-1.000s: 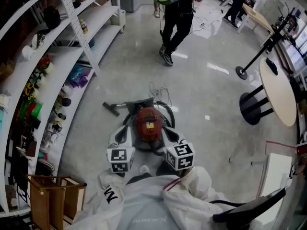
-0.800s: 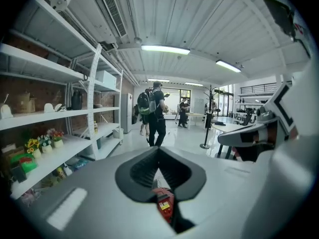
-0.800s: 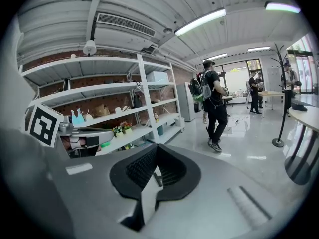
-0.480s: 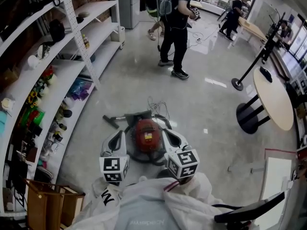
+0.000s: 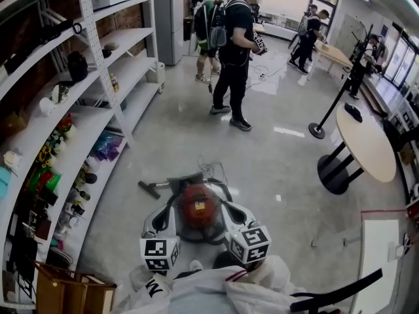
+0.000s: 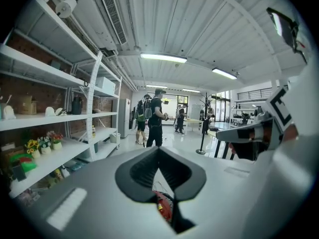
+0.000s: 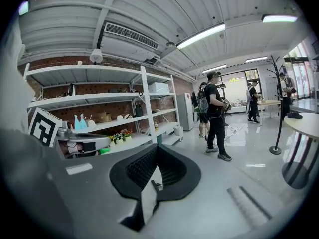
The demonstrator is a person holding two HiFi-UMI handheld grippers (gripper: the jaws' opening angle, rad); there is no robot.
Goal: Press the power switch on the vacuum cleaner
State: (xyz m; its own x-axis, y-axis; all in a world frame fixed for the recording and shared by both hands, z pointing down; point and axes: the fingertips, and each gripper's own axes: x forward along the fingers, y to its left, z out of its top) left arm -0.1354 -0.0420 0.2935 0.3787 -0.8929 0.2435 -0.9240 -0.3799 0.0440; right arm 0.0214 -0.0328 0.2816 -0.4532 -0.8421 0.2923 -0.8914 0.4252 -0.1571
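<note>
Directly between left gripper [image 5: 168, 206] and right gripper [image 5: 230, 209], lower down: vacuum cleaner [image 5: 198, 206].

White coverall [image 5: 196, 292] with black lettering.
The pale grey left tool [image 6: 158, 151] and right tool [image 7: 157, 147] each carry a black-and-white marker cube [image 5: 160, 254] and black ribbed pads [image 6: 135, 176].

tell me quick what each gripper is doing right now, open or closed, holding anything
Left gripper: closed, jaw tips together, holding nothing.
Right gripper: closed, jaw tips together, holding nothing.

Polished grey floor [image 5: 281, 169], red vacuum cleaner [image 5: 196, 207] lying on it
</note>
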